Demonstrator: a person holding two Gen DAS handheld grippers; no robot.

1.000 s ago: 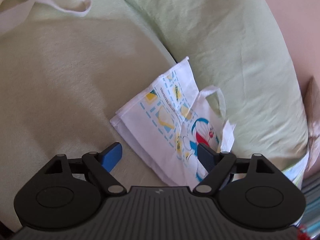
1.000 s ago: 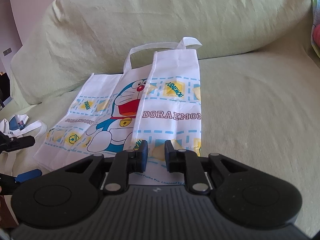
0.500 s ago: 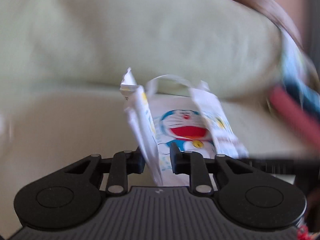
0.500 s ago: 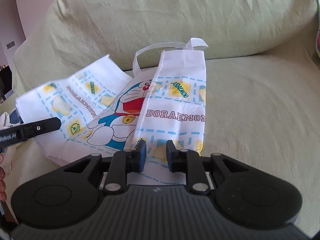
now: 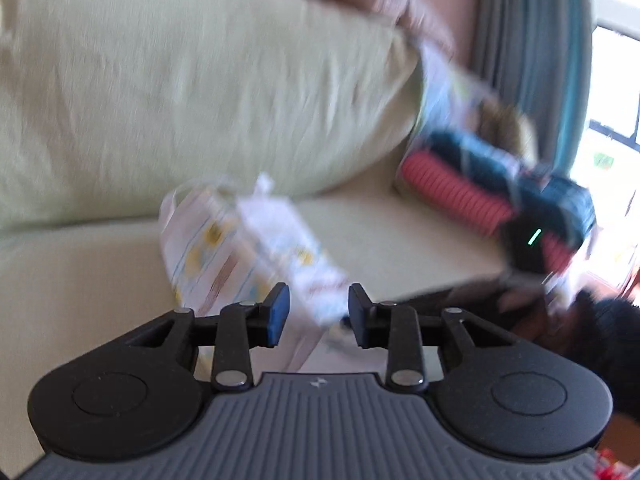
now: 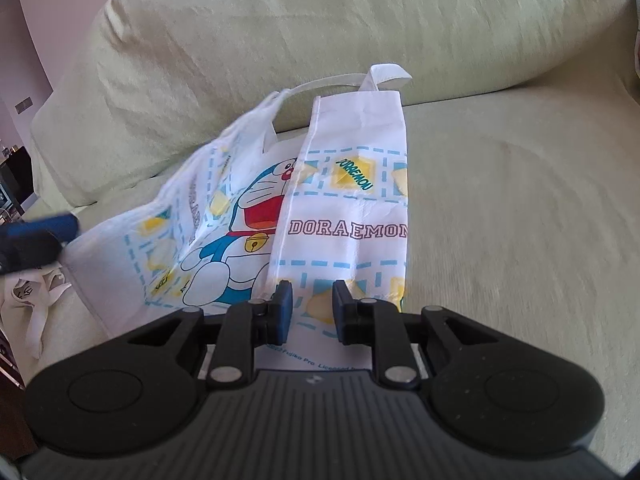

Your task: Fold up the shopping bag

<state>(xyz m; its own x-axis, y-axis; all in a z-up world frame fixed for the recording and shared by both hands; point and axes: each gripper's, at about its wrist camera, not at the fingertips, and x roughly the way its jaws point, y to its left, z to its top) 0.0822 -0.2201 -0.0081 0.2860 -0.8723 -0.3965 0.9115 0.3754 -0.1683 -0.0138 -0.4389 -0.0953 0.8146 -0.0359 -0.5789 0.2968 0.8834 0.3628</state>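
Largest in both my wrist views is the pale green sofa (image 6: 500,208), whose seat carries everything else and whose back cushion (image 5: 192,92) rises behind. On the seat lies the white shopping bag (image 6: 240,216), printed with a blue cartoon cat, yellow diamonds and dashed blue lines; its right-hand panel (image 6: 352,208), lettered DORAEMON, is folded over onto the middle and lies flat, while its left-hand panel (image 6: 188,216) stands lifted and slanted above the seat. One handle loop (image 6: 384,74) rests against the foot of the back cushion. At the far right of the sofa, seen only in my blurred left view, sits a pile of rolled cloth, pink and dark teal (image 5: 480,184); I cannot make out more of it. My right gripper (image 6: 312,306) hovers over the near edge of the folded panel, jaws nearly together with a narrow gap, and I see nothing pinched between them. My left gripper (image 5: 316,316) points along the bag's length from its near end; its jaws are opening, the bag's fabric shows in the gap, and the pads do not press on it. In the right view that gripper's blue-padded tip (image 6: 44,232) appears beside the lifted panel's edge. A second white bag's straps (image 6: 36,300) lie crumpled at the seat's left edge.
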